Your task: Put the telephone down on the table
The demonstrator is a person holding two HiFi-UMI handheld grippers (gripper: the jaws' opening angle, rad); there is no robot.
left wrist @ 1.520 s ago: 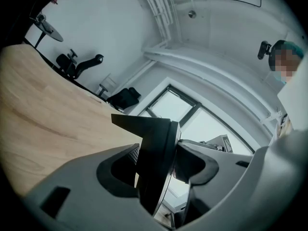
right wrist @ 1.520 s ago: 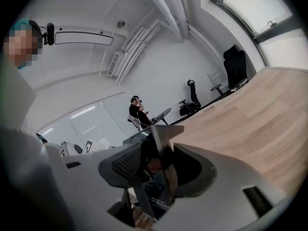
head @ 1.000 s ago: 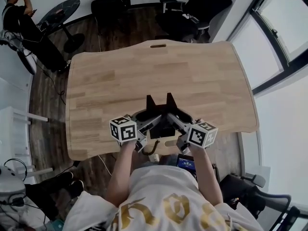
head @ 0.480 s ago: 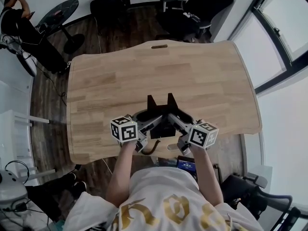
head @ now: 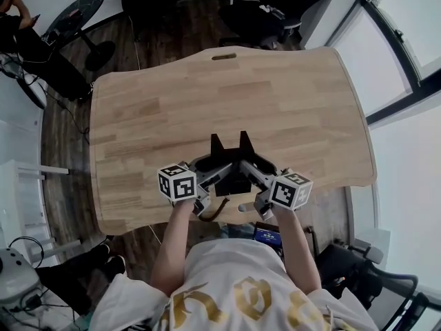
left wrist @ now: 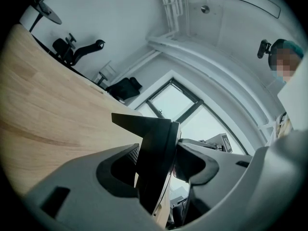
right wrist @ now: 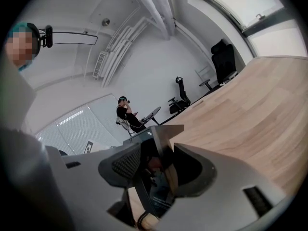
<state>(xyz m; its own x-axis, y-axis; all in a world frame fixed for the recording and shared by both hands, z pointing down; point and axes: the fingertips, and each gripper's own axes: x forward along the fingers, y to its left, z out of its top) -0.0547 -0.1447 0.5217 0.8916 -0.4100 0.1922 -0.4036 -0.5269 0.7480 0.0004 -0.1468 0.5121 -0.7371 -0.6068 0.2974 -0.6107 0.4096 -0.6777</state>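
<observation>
**A:** Where is the telephone point(head: 231, 176) sitting, and what are the tongs doing?

**B:** It is hanging over the near strip of the table point(head: 275, 95), carried by 2 tools. The left gripper point(head: 209, 173) is pinching its left end and the right gripper point(head: 253, 173) is pinching its right end. Each has 1 pad on either face. I am not seeing whether the base is touching the wood.

**A:** How should it go down?

**B:** I am thinking both ends should go down level and together, and neither grip should let go until the base is lying flat.

**A:** Any edges to mind?

**B:** The near edge is running just under the grippers, and a cord point(head: 218, 211) is dangling there. Setting it further in is looking safer. The top beyond the telephone is lying bare up to the far edge, leaving plenty of room.
</observation>
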